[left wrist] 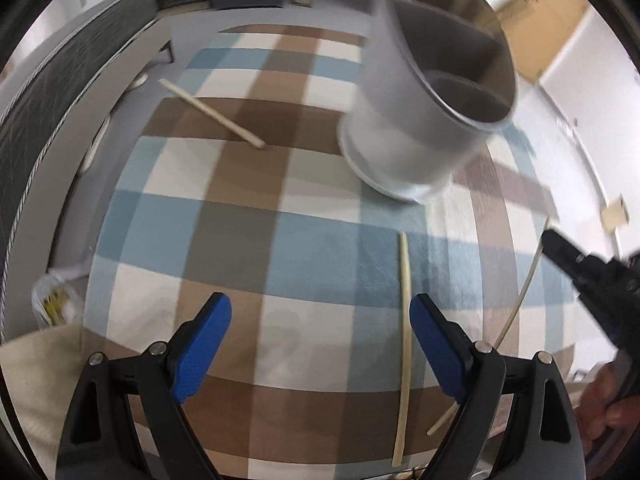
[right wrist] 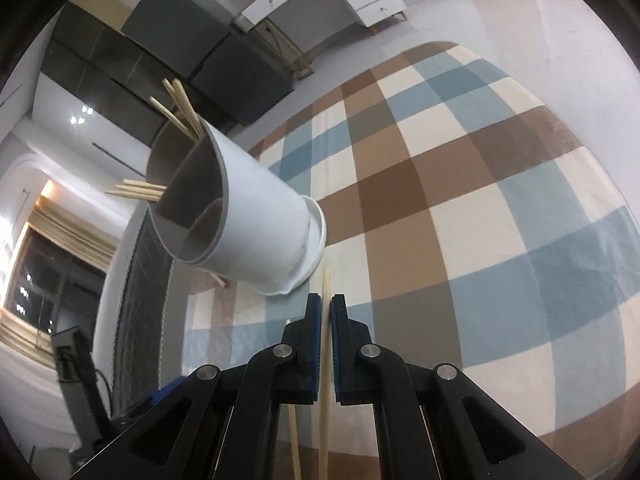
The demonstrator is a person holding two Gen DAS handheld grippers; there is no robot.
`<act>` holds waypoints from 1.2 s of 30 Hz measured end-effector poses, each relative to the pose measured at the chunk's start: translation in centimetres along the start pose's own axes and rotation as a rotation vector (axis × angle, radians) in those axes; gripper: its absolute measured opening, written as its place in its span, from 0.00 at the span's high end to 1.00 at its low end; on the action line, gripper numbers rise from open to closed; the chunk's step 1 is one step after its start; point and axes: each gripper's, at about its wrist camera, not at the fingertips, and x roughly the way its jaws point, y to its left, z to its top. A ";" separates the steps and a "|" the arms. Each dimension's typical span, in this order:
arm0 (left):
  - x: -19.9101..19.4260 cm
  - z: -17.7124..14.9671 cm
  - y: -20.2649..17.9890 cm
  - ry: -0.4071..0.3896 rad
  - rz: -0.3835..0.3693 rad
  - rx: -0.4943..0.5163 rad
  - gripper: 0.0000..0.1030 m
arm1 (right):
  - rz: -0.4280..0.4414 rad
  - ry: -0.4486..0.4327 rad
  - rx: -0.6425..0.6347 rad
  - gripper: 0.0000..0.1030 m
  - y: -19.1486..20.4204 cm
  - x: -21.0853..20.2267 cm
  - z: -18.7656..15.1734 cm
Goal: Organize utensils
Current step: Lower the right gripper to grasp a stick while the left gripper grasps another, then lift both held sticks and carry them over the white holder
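Right gripper (right wrist: 326, 316) clamping one chopstick (right wrist: 325, 380) between its blue pads. Left gripper (left wrist: 320, 340) gaping wide over checked cloth (left wrist: 248, 240), gripping nothing. Lying just inside its right finger: second chopstick (left wrist: 405, 320). Standing farther off: white holder (left wrist: 404, 132), more chopsticks (right wrist: 182, 110) poking out of its top. Resting beyond, left of holder: loose chopstick (left wrist: 212, 114).

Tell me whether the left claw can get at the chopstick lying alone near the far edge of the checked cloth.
Probably yes: the left claw is open and empty, and only bare checked cloth lies between it and that chopstick.
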 end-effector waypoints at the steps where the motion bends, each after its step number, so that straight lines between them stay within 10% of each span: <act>1: 0.3 0.0 -0.3 0.005 0.003 0.010 0.15 | 0.004 -0.009 -0.005 0.96 0.1 -0.3 0.0; 14: 3.9 1.3 -4.4 0.113 0.057 0.046 0.24 | 0.005 -0.035 0.099 0.96 -2.5 -2.2 0.3; 29: 5.7 2.3 -7.6 0.182 0.077 0.147 0.97 | 0.020 -0.017 0.150 0.96 -3.2 -1.6 0.7; 36: 5.0 3.6 -8.6 0.141 0.019 0.119 0.99 | -0.010 -0.005 0.132 0.96 -3.9 -1.4 0.5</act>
